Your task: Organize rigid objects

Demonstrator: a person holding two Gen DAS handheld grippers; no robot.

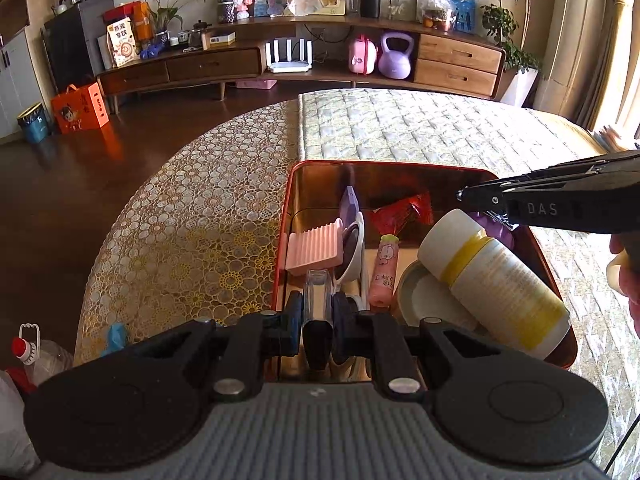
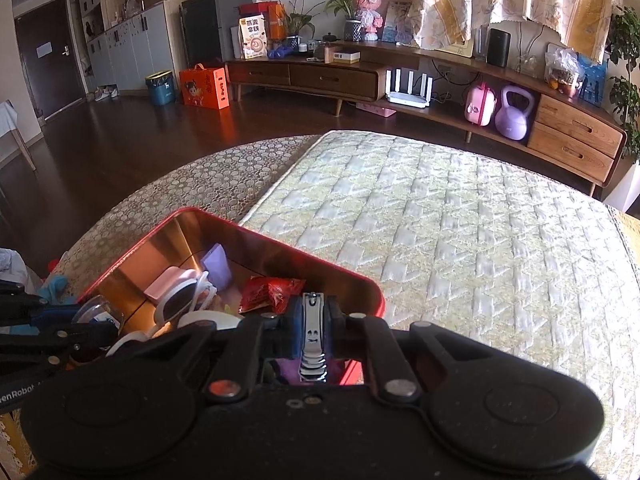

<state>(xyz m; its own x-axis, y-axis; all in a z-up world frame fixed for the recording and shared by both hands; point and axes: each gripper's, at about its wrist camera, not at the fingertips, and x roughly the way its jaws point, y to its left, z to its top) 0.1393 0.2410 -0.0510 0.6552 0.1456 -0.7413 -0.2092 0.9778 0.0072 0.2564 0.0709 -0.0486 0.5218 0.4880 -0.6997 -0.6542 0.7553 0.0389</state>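
A red tin box [image 1: 282, 236] with a shiny gold inside sits on the bed. It holds a pink ribbed soap dish [image 1: 316, 250], a white-rimmed mirror [image 1: 352, 248], a pink tube [image 1: 384, 272], a red packet [image 1: 404, 212], a round lid [image 1: 424, 296] and a white and yellow bottle [image 1: 496, 276]. My left gripper [image 1: 316, 316] is shut on a clear plastic piece with a black base [image 1: 318, 304] over the box's near end. My right gripper [image 2: 313, 328] is shut on a silver nail clipper [image 2: 313, 336] above the box [image 2: 280, 248]; it also shows in the left wrist view [image 1: 560, 204].
The box rests on a quilted pale mattress [image 2: 460, 232] beside a gold lace cover [image 1: 192, 208]. A long wooden TV cabinet [image 1: 360, 56] stands across the dark floor. An orange gift box [image 1: 82, 108] and a water jug [image 1: 36, 352] are at the left.
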